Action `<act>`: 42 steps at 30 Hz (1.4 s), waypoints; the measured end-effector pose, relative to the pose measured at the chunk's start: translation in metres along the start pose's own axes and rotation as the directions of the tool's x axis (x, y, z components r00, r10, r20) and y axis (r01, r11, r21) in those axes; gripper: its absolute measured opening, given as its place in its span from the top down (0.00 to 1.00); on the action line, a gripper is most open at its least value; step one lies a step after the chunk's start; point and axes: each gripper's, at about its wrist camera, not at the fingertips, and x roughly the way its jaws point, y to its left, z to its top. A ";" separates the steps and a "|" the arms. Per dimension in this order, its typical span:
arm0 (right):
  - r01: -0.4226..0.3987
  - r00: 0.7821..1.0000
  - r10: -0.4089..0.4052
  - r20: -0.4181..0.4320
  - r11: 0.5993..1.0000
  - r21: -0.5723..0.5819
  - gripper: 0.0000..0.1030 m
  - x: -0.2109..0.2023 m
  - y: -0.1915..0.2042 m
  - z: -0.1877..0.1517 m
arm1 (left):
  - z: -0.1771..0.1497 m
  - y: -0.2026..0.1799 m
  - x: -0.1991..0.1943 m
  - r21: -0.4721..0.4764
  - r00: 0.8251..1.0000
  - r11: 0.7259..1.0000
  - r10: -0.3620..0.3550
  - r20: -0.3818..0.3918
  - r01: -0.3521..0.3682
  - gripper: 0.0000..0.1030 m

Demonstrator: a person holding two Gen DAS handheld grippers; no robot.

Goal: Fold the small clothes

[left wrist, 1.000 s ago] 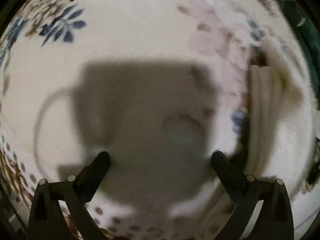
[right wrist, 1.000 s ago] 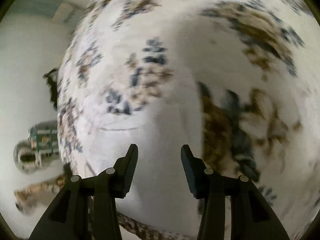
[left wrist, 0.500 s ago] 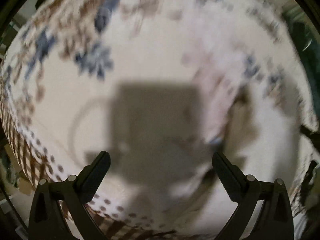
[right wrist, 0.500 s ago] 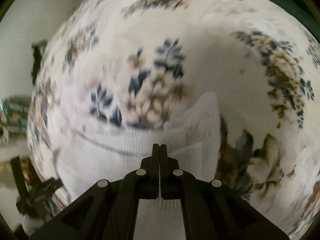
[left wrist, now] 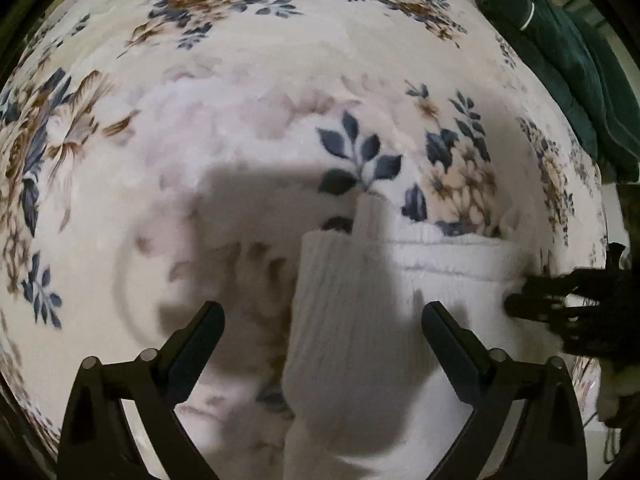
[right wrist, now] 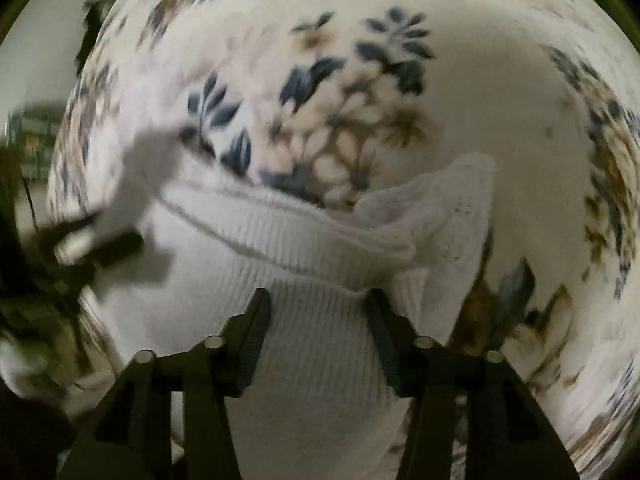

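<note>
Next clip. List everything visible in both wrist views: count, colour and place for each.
white knit garment: one as far as the folds let me tell, white and ribbed, lying partly folded on the blanket under both grippers.
floral blanket: one, cream with blue and brown flowers, covering the whole work surface.
dark green cloth: one, dark green, bunched at the blanket's edge, upper right of the left wrist view.
left gripper: one, black, jaws wide open, above the garment's ribbed part.
right gripper: one, black, jaws apart and just been opening, garment between the fingers but not pinched.
</note>
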 end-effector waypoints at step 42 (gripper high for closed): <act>-0.311 0.947 0.215 0.238 0.795 0.520 0.95 -0.025 -0.095 -0.040 | 0.036 0.018 -0.016 -0.057 0.989 0.993 -0.097 0.108 0.104 0.95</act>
